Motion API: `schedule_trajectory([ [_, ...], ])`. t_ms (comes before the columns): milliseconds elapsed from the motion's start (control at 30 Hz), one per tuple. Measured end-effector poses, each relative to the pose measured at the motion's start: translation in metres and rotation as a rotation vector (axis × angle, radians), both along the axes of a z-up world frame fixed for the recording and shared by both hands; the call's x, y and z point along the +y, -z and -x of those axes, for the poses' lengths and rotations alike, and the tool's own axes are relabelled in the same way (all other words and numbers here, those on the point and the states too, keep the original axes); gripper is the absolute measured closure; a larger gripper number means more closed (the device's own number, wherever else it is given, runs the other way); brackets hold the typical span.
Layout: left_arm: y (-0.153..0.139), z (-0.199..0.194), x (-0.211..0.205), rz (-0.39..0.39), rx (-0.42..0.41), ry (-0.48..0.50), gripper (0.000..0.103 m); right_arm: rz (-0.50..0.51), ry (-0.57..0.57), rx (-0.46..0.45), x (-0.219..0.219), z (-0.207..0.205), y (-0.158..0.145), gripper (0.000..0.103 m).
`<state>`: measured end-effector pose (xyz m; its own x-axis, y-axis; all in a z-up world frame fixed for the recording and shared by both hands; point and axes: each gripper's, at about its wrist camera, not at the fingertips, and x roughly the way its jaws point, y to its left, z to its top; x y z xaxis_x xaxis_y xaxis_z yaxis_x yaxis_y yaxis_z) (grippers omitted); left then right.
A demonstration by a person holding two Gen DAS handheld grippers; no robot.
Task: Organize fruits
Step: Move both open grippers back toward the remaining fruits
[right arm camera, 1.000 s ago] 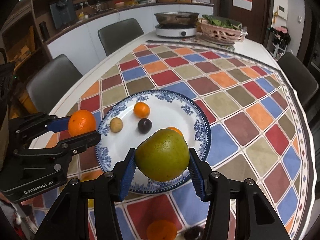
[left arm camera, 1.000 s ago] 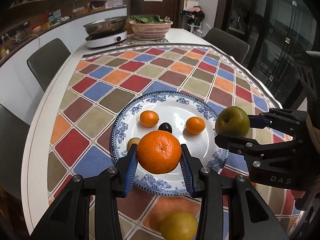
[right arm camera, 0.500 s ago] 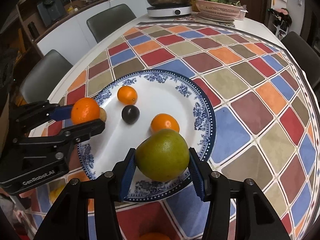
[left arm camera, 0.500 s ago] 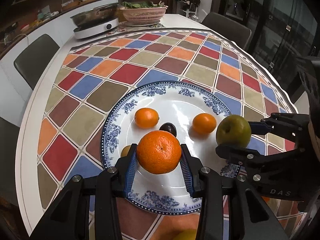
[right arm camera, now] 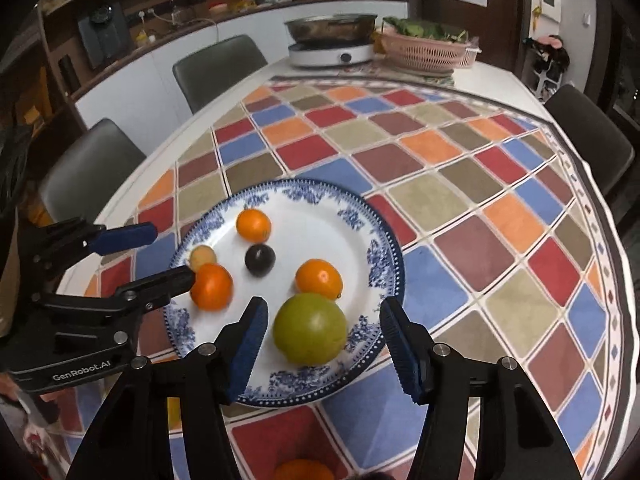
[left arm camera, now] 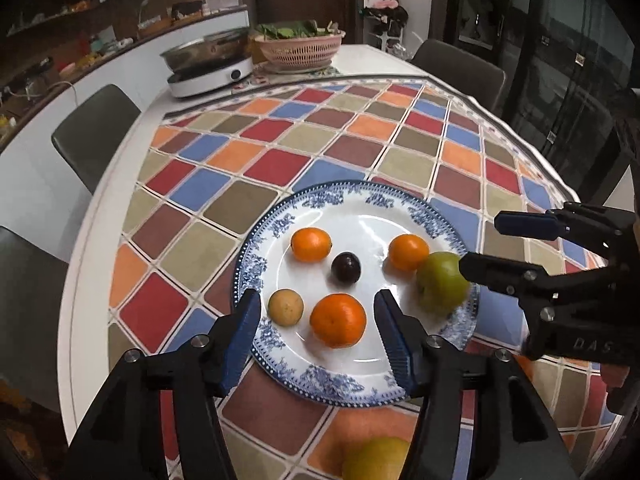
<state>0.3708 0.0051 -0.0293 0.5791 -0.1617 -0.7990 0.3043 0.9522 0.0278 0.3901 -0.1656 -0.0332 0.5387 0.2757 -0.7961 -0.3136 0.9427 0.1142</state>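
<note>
Nearest, a yellow fruit (left arm camera: 376, 460) waits on the bench (left arm camera: 280, 412). Both claws have just been opening: left claw (left arm camera: 316, 334) straddles a released orange (left arm camera: 338, 326), right claw (right arm camera: 322, 334) a green fruit (right arm camera: 310, 328). Six fruits sit on the plate (left arm camera: 340, 200); stragglers remain.

Beyond the plate (left arm camera: 448, 220) the table (left arm camera: 280, 148) lies bare; on the plate, six fruits crowd the near half, its far rim free.
</note>
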Motion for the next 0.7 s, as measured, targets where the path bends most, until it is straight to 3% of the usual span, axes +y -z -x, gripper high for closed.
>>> schedule_trajectory([
  [400, -0.050, 0.056, -0.003, 0.012, -0.130, 0.007, 0.038, -0.025, -0.011, -0.123, -0.007, 0.048, -0.050, 0.044],
  [700, -0.067, 0.102, 0.002, -0.008, -0.205, -0.006, 0.034, -0.054, -0.040, -0.176, -0.001, 0.086, -0.071, 0.044],
])
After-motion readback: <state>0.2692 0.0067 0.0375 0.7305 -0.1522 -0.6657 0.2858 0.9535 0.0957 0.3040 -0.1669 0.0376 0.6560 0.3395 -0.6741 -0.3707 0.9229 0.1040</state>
